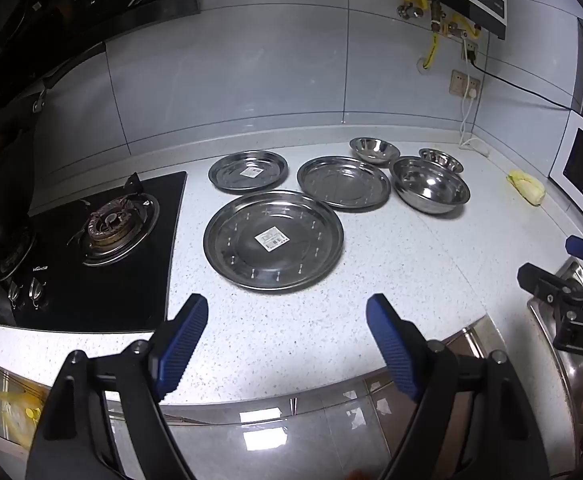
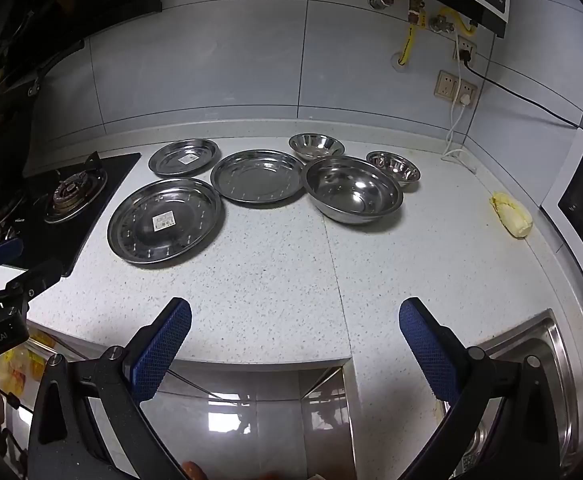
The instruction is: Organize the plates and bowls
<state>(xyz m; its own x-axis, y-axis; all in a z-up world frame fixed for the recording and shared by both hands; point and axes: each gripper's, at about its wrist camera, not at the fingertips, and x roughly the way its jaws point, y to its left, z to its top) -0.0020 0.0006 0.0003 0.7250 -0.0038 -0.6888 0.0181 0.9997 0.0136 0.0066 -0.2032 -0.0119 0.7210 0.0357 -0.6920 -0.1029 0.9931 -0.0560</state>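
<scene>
On the speckled white surface [image 2: 275,264] lie three steel plates and three steel bowls, all separate, none stacked. The largest plate [image 1: 273,239] is nearest to the front edge, just beside the black gas stove [image 1: 91,240], and it has a white sticker in its middle. Behind it, close to the wall, is a smaller plate [image 1: 248,171] that also carries a sticker. To the right of that one lies the middle plate [image 1: 343,181], without sticker; its rim is very near the rim of the largest plate, but I cannot tell if they touch. The big bowl [image 2: 354,189] stands upright just beside the middle plate on the right. Behind it are two small bowls: one bowl [image 2: 316,145] near the wall and another bowl [image 2: 393,165] further right, which seems to touch the big bowl. A yellowish lump [image 2: 511,215] lies well apart from them, toward the right corner. The left gripper [image 1: 287,344] hovers over the front edge of the surface with its blue fingers [image 1: 183,346] spread wide, holding nothing. The right gripper [image 2: 295,350] is also at the front edge, beside the steel sink [image 2: 547,344], its fingers [image 2: 427,348] wide apart and empty too.
</scene>
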